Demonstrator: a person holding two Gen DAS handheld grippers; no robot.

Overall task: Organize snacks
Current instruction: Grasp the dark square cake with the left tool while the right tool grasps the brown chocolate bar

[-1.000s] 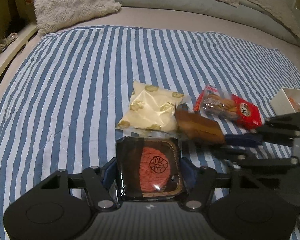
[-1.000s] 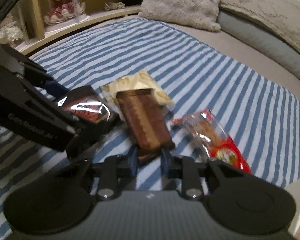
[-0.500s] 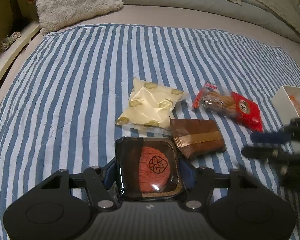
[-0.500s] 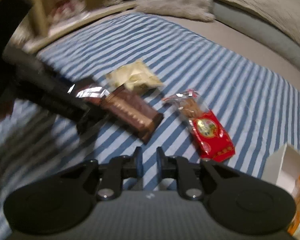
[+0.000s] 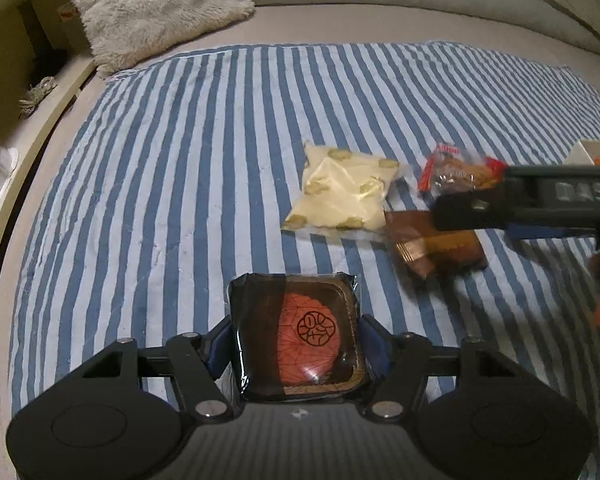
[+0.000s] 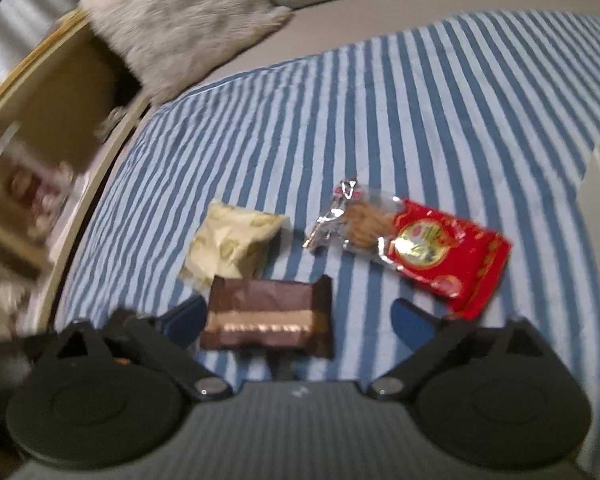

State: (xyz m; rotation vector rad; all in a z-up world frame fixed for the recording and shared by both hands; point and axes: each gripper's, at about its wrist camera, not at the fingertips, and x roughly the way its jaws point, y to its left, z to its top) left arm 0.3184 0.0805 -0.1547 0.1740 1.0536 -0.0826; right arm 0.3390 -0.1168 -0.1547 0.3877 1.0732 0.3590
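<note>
Left claw [image 5: 296,340] is clamped tight on its load; right claw [image 6: 298,316] gapes wide.

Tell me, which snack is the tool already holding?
The black packet with the orange circle. The left tool is shut on it. The yellow, brown and red packets lie loose on the blanket.

The left hand-held gripper [image 5: 296,344] clamps a red-centred black snack pack [image 5: 298,340] over the striped blanket [image 5: 180,160].

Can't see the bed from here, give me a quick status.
Left gripper shut on mooncake pack. Right gripper open around brown bar. Nothing blocking.
</note>
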